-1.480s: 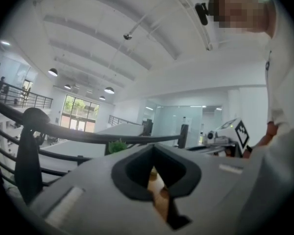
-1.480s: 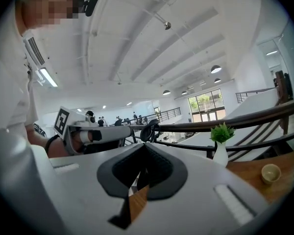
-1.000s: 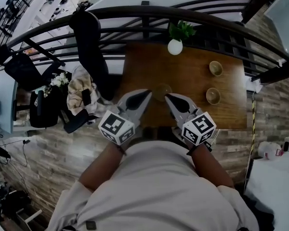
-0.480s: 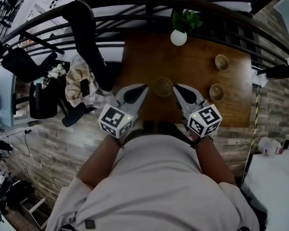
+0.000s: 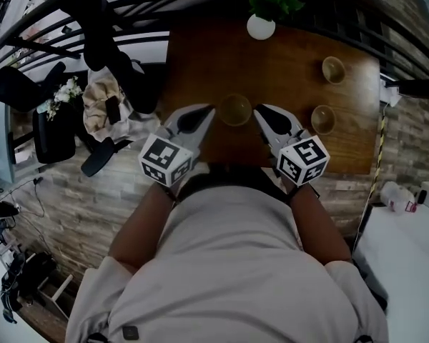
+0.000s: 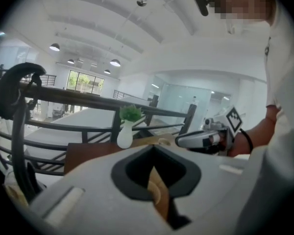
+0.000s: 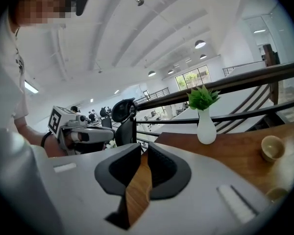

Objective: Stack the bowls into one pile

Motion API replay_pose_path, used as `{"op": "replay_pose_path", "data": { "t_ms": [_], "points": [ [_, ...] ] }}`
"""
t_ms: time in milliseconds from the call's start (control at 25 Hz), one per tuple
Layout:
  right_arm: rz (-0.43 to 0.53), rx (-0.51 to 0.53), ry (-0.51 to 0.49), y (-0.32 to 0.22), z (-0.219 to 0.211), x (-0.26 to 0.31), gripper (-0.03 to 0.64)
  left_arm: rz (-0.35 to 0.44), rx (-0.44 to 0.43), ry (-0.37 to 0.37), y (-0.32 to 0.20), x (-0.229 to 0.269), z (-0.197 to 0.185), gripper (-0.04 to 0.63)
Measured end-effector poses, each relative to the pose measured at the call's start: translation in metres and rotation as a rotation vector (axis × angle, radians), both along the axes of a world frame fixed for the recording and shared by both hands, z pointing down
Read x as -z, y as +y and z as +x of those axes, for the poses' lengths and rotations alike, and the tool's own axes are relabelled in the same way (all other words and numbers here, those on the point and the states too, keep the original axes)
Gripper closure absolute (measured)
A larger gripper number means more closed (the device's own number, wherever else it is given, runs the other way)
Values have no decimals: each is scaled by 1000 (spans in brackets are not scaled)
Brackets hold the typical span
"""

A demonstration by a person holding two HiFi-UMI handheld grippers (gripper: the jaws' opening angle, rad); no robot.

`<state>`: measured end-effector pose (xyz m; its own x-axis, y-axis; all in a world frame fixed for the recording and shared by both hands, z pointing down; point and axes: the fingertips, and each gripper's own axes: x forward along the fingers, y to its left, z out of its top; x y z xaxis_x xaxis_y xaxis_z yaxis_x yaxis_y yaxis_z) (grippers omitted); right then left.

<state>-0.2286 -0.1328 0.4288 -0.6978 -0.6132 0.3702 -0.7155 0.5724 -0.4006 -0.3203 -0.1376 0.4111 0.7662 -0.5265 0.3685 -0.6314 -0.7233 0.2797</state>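
Grey right claw [image 5: 257,109] has just been cracking open, empty; the left claw [image 5: 210,108] stands slightly parted, empty too. Both have dropped beside the nearest bowl [image 5: 235,109], which sits between them on the worktop [image 5: 286,56], with two other bowls [image 5: 333,69] [image 5: 322,118] well beyond the right claw. The first pick-up looks close.

No word, brand name or number can be read anywhere here. The only signs are the black-and-white square markers on the 2 cubes. One cube [image 5: 166,161] sits behind the left claw [image 5: 209,108], at its hand end, and the other cube [image 5: 304,161] sits behind the right claw [image 5: 258,108]. The markers are block patterns, not letters or digits. Each gripper view shows 1 marker face on the opposite claw's cube, again with no lettering.
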Motion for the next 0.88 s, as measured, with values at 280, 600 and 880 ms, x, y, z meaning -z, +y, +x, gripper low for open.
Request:
{"op": "replay_pose_path", "data": {
  "t_ms": [280,600,880],
  "points": [
    [-90,0,27,-14,10,-52,550,-64,38,-21,-23,-49,-2,591],
    [-199,-5,44,-22,19,-118,544,-133,70,-40,-28,-102,-1,591],
    [-297,4,78,-22,24,-183,545,-213,93,-86,-25,-161,-4,591]
  ]
}}
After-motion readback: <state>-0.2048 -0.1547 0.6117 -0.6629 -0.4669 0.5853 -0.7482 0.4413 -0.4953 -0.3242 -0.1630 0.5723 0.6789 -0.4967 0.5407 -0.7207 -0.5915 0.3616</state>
